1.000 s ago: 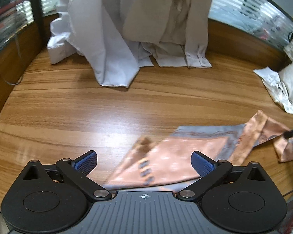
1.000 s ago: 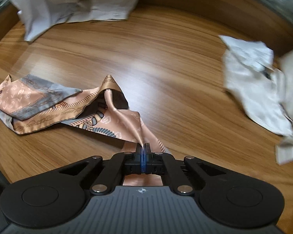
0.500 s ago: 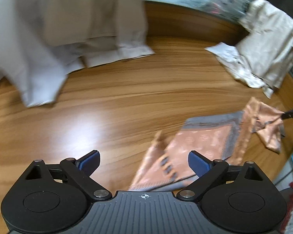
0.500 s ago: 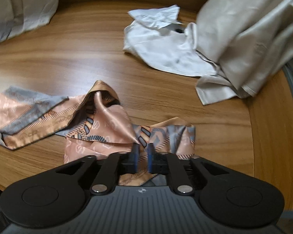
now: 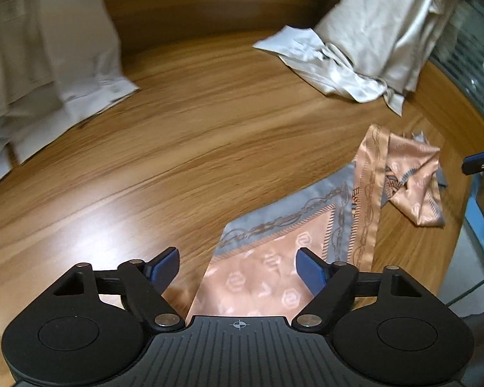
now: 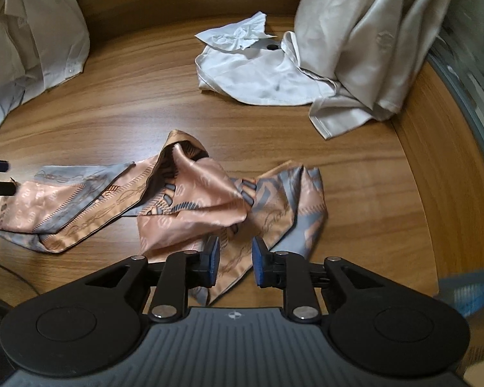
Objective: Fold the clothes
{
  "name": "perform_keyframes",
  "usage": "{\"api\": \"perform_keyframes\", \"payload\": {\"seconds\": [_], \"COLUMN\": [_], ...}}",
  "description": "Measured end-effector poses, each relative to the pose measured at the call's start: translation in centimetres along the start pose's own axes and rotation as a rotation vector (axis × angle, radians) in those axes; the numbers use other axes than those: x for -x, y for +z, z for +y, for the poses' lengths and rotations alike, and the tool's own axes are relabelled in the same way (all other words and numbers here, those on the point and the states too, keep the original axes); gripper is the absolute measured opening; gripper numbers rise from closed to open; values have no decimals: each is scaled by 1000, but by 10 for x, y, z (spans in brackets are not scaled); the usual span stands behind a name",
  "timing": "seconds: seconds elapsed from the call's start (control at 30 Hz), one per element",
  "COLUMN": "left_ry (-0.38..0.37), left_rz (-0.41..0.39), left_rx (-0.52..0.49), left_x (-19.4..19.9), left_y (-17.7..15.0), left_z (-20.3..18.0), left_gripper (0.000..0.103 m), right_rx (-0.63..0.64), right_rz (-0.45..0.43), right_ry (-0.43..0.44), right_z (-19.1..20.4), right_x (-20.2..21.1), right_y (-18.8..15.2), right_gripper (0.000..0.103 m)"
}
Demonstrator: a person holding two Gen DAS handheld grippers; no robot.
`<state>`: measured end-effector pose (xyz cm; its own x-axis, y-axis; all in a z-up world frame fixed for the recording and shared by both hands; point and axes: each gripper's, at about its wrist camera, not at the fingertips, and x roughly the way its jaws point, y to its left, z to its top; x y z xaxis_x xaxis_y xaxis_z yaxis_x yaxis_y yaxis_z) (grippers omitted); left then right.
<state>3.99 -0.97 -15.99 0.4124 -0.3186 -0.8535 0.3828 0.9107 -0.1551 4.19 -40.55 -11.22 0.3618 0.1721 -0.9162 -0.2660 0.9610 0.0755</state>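
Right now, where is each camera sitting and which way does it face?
Left wrist: on the left gripper, jaws wide apart, low over the table, facing the scarf's flat end; the right gripper's tip shows at the right edge.
Right wrist: on the right gripper, jaws apart, facing the scarf's bunched end.
Shared: scarf, table, cream clothes, white shirts.

Two low views, shared scarf [image 5: 267, 277]

Soft indoor light; glare on table [image 5: 80, 238] (left view blurred); fisheye-bent edges
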Motion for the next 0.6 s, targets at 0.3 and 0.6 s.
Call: {"api": "perform_keyframes", "payload": {"seconds": [0.3,0.6], "left_ry": [-11,-16], "left_rz": [59,59], "left_rx": [-187,-292], "left_x": [-37,-46], "left_y": [22,20], "left_z": [-18,-29], "left_gripper": [55,49], "right_rx": [-69,-103], "right_rz": [18,28], "right_ry": [-2,2], "right_z": [-4,-7], "right_x": [9,11], "right_y": [-25,-33], "right_gripper": [27,27]}}
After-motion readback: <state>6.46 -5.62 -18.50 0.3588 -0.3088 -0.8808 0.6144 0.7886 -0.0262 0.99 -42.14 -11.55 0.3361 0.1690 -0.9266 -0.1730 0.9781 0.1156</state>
